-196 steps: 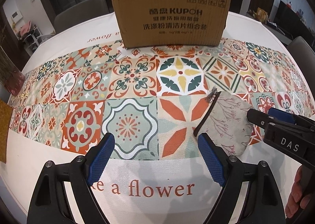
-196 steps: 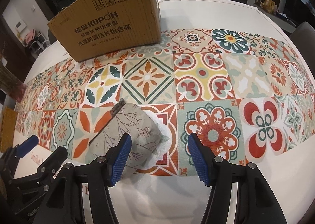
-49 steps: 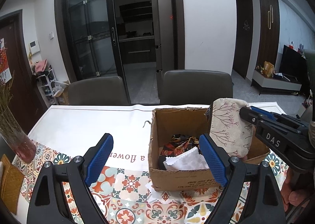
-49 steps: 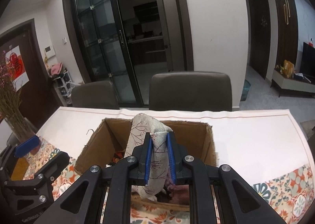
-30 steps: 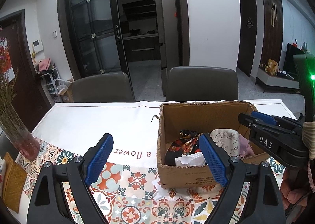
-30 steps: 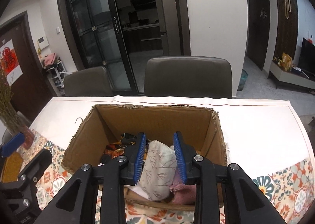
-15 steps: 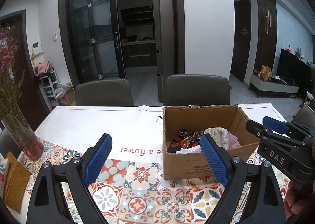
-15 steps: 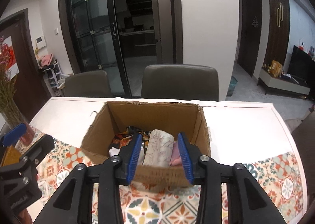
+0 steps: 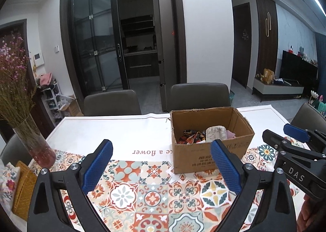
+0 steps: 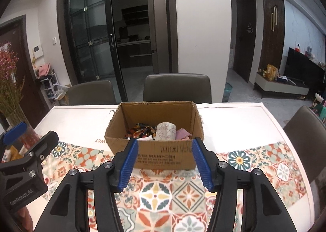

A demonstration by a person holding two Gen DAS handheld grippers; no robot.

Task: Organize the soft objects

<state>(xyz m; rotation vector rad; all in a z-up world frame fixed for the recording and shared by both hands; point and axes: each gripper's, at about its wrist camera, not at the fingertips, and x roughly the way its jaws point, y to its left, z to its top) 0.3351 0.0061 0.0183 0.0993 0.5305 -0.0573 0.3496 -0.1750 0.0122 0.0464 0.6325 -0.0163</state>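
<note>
The right gripper (image 10: 164, 158) has just been opening its blue fingers (image 10: 128, 162), and nothing is between them. The left gripper (image 9: 161, 165) has its fingers wide apart and empty too. Past them sits the cardboard box (image 10: 163, 156) on the patterned tablecloth (image 10: 156, 191). The flowery pouch (image 10: 165, 131) stands inside it, between a dark scarf (image 10: 140, 130) and a pink cloth (image 10: 183, 135). The pouch stands on end, so it might flop over. A swinging gripper could bump the light box.
</note>
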